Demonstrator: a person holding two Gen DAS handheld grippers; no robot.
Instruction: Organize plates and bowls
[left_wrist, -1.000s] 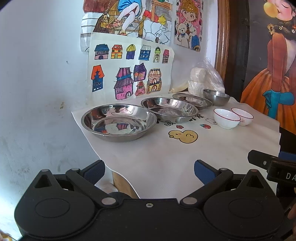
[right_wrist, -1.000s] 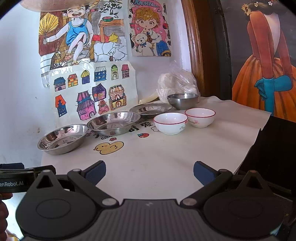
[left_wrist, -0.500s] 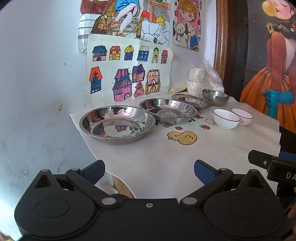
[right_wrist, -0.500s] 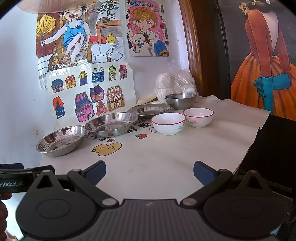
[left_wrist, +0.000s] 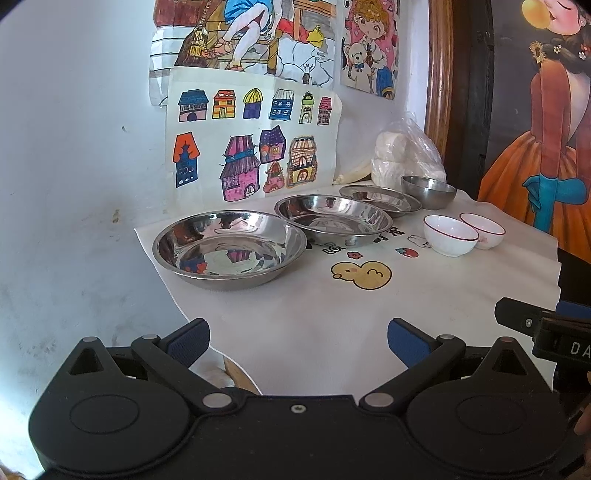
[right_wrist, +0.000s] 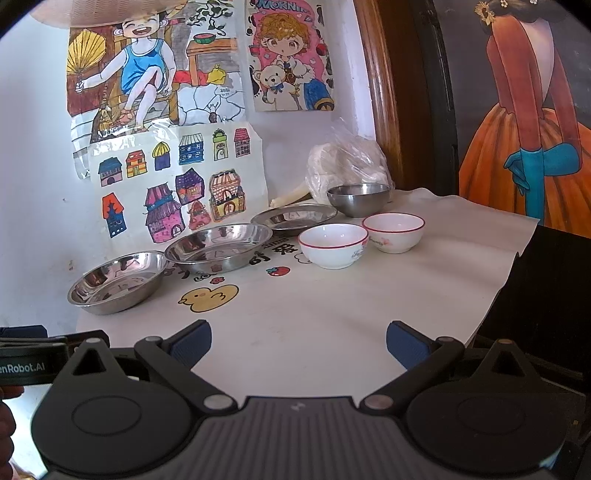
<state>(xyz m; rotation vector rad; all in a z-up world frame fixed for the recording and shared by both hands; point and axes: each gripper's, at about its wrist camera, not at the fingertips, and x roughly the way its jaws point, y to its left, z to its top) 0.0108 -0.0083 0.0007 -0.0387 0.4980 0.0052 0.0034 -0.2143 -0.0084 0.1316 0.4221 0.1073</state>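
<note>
Dishes all loose on the white cloth (left_wrist: 332, 332), none stacked yet: three steel plates in a row by the wall, near one (left_wrist: 229, 249), middle one (left_wrist: 334, 219), far one (left_wrist: 380, 199), then a steel bowl (left_wrist: 428, 190) and two white bowls (left_wrist: 450, 240) (right_wrist: 393, 230) side by side. Left gripper (left_wrist: 297, 338) wide apart, empty, low at the table edge. Right gripper (right_wrist: 297, 338) wide apart too, empty. Looks like the very start. Next, likely: reach forward, pinch one plate rim, set it inside another.
</note>
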